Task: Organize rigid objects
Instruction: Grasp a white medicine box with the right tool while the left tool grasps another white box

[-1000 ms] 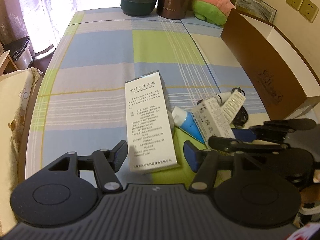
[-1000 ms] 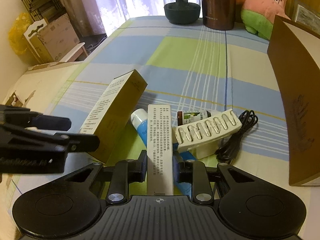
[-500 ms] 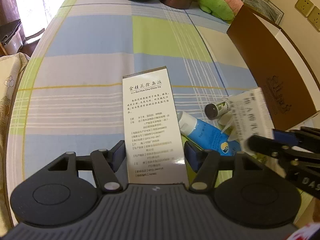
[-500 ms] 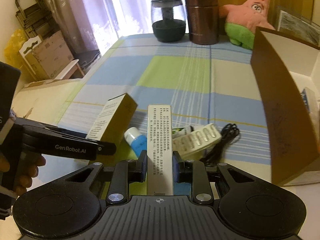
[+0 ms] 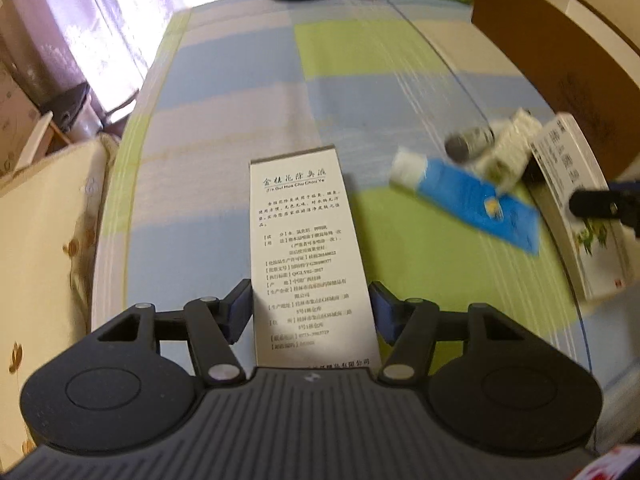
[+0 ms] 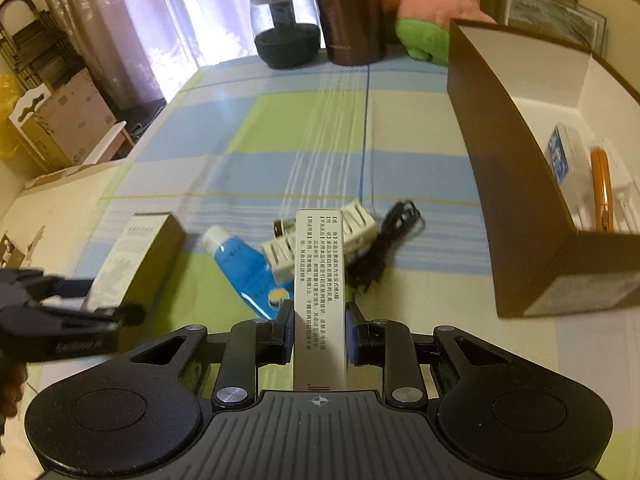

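- Right hand-held gripper (image 6: 319, 334): clamped on slim carton (image 6: 319, 280), long axis pointing up-frame; open box (image 6: 516, 200) lies right.
- Left hand-held gripper (image 5: 311, 308): jaws apart, straddling tall carton (image 5: 308, 256).

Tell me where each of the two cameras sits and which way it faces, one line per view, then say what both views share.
Left wrist: sits on the left tongs, looking down along them at the large printed box between their pads; the right tongs' tip shows at the right edge.
Right wrist: sits on the right tongs, facing the table's far end and the brown box, with the narrow carton gripped; the left tongs show at the left.
Shared: the blue tube, the large printed box, the checked tablecloth.
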Demonstrator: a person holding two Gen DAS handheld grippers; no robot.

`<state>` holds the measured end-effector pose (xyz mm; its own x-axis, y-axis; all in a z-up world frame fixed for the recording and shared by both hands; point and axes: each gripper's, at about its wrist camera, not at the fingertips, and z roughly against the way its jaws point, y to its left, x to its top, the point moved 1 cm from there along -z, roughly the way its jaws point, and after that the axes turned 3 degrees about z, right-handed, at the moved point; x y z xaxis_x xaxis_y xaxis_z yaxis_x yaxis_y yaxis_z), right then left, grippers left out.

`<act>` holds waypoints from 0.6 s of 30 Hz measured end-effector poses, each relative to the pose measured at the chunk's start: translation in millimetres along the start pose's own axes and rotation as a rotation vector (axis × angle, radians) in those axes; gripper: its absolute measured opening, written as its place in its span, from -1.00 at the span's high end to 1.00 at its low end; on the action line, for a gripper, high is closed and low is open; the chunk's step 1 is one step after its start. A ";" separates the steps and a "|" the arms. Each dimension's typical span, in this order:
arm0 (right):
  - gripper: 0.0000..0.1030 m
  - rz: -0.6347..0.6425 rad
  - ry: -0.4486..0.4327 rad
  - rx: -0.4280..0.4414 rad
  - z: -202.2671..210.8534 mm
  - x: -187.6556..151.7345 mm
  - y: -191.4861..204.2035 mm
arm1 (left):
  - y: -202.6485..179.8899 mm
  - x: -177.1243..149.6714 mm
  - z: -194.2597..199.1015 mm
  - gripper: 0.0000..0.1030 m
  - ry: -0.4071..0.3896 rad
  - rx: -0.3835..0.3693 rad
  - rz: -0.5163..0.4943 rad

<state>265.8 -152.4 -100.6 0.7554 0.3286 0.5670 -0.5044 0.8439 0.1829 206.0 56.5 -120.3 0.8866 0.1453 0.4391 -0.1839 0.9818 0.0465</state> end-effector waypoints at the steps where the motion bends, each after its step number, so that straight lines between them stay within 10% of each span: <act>1: 0.58 0.000 0.005 0.001 0.0 -1.9 -0.8 | 0.2 -2.4 0.2 -0.13 0.015 -0.013 0.006; 18: 0.58 -0.018 0.012 -0.022 9.0 -12.8 -8.0 | -7.0 22.2 -16.9 -0.12 -0.001 -0.027 -0.064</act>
<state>256.4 -167.2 -102.1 0.7690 0.3182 0.5545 -0.4815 0.8588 0.1749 234.2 54.9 -126.1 0.8957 0.0816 0.4372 -0.1151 0.9921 0.0505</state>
